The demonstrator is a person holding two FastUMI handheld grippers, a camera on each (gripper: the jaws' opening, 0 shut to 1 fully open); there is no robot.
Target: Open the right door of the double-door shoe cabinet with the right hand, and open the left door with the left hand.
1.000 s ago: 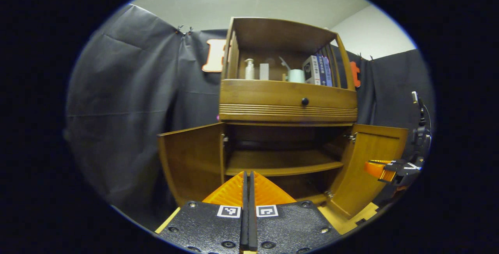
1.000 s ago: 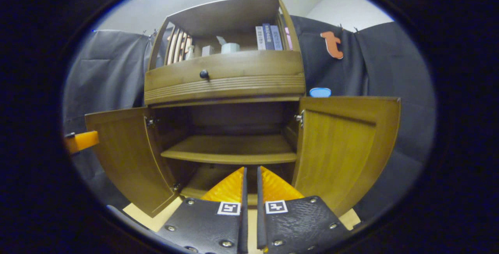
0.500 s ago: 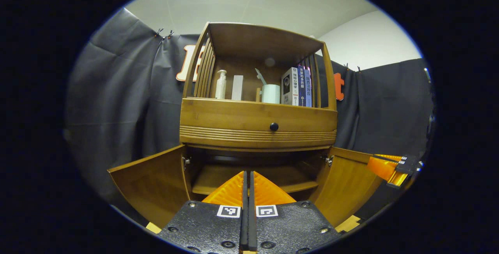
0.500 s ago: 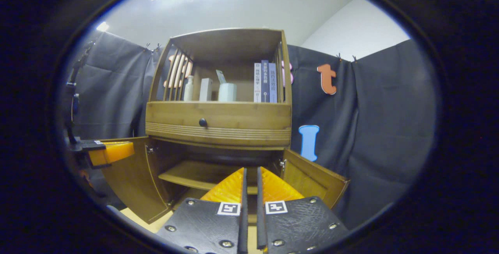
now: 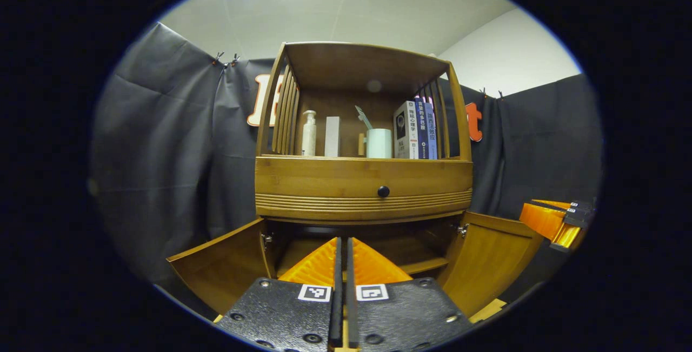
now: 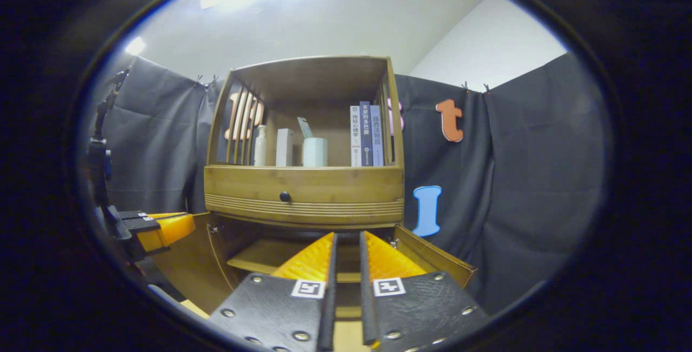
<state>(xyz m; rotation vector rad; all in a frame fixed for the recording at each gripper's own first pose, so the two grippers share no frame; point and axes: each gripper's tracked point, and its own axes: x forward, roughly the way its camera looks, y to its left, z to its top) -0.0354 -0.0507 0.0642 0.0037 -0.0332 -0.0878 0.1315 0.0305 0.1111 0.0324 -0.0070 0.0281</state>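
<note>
Below drawer: both doors (image 5: 227, 265) open, bottoms cut off | L hand-held gripper (image 5: 341, 244) together | R (image 6: 346, 241) slightly apart

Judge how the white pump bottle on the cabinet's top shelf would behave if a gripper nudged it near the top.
The pump bottle stands tall and narrow, so a high nudge would probably tip it. It looks like smooth plastic, likely slippery. The white box beside it might stop a fall that way.

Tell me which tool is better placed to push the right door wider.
Right. The right tool sits just beside the right door, both doors being open already. The left tool faces the middle of the cabinet, nearer the left door.
</note>
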